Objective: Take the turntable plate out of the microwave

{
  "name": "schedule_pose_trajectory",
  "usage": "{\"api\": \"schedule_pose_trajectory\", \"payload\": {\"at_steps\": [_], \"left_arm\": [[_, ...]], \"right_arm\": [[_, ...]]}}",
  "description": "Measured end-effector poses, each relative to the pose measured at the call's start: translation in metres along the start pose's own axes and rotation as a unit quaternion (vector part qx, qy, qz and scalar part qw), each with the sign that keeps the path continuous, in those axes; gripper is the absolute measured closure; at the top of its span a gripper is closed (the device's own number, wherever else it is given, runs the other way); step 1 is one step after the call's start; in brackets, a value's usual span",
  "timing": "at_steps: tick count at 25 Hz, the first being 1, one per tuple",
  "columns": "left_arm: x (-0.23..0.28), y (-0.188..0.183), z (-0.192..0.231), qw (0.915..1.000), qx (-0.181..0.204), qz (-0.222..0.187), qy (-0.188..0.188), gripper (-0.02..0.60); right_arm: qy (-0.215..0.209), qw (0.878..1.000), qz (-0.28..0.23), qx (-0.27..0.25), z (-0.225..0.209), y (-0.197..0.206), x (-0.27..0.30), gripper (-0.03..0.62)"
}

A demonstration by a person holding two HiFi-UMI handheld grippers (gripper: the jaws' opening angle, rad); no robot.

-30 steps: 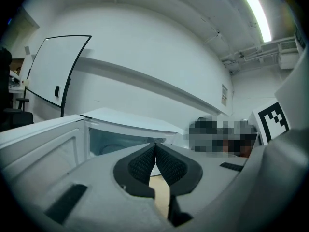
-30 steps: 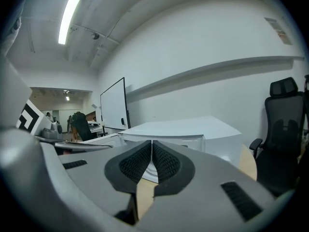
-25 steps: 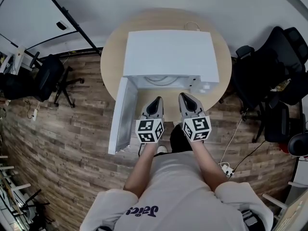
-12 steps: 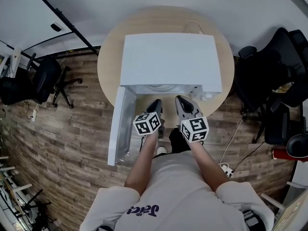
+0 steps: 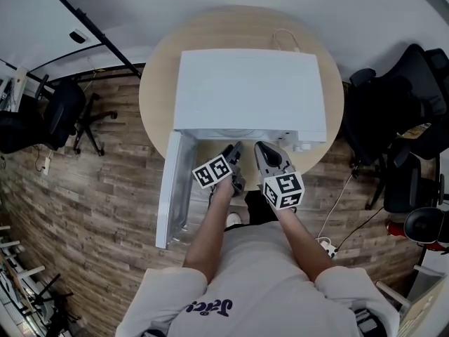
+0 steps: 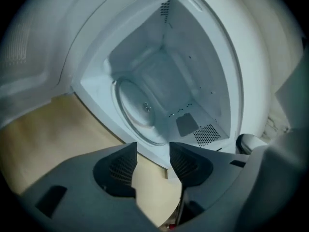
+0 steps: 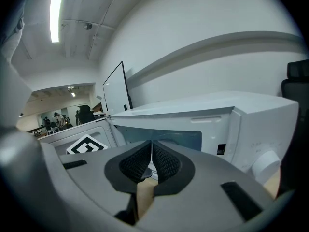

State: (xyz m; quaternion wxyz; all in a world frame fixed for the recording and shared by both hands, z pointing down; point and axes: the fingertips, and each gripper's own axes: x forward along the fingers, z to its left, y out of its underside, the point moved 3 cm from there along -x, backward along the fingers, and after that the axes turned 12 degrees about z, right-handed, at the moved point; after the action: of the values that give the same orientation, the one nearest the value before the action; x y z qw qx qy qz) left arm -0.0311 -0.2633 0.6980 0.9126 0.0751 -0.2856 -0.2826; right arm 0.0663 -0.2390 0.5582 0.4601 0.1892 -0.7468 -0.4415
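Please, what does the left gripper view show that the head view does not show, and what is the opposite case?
Only the left gripper view: the inside of the microwave, with the whole glass turntable plate on its floor and a perforated vent in a wall.
Only the head view: the microwave's top, its open door, the right claw, the person's forearms, and office chairs.
Both: the microwave, the round wooden table, and the left claw, whose jaws are opening with nothing between them.
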Motion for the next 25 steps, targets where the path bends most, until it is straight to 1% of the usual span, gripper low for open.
{"api": "schedule_pose_trajectory", "payload": {"at_steps": [2, 3, 6, 9, 13, 15, 19, 23, 25], "left_arm": [[0.004, -0.002, 0.009, 0.9989, -0.045, -0.008, 0.002, 0.376], [0.006, -0.003, 0.013, 0.9980, -0.061, -0.014, -0.001, 0.373], [0.009, -0.009, 0.021, 0.9952, -0.089, -0.039, -0.013, 0.365], [0.012, -0.015, 0.028, 0.9893, -0.131, -0.062, -0.013, 0.362], [0.021, -0.018, 0.041, 0.9807, -0.182, -0.070, -0.018, 0.363], [0.024, -0.020, 0.044, 0.9772, -0.198, -0.073, -0.024, 0.364], [0.026, -0.022, 0.049, 0.9724, -0.215, -0.077, -0.050, 0.364], [0.026, -0.020, 0.052, 0.9667, -0.236, -0.082, -0.053, 0.364], [0.025, -0.019, 0.053, 0.9640, -0.246, -0.085, -0.052, 0.390]], "right_arm": [[0.001, 1.000, 0.001, 0.000, -0.001, -0.001, 0.002, 0.573], [0.002, 1.000, 0.002, 0.001, -0.001, -0.001, 0.002, 0.574], [0.004, 1.000, 0.005, 0.002, -0.003, -0.001, 0.004, 0.573], [0.005, 1.000, 0.009, 0.003, -0.005, 0.002, 0.005, 0.574], [0.008, 1.000, 0.014, 0.006, -0.007, 0.004, 0.007, 0.574], [0.009, 1.000, 0.014, 0.006, -0.009, 0.004, 0.007, 0.574], [0.015, 1.000, 0.016, 0.010, -0.013, 0.004, 0.007, 0.574], [0.020, 1.000, 0.018, 0.014, -0.020, 0.007, 0.006, 0.574], [0.020, 0.999, 0.018, 0.018, -0.021, 0.009, 0.006, 0.574]]}}
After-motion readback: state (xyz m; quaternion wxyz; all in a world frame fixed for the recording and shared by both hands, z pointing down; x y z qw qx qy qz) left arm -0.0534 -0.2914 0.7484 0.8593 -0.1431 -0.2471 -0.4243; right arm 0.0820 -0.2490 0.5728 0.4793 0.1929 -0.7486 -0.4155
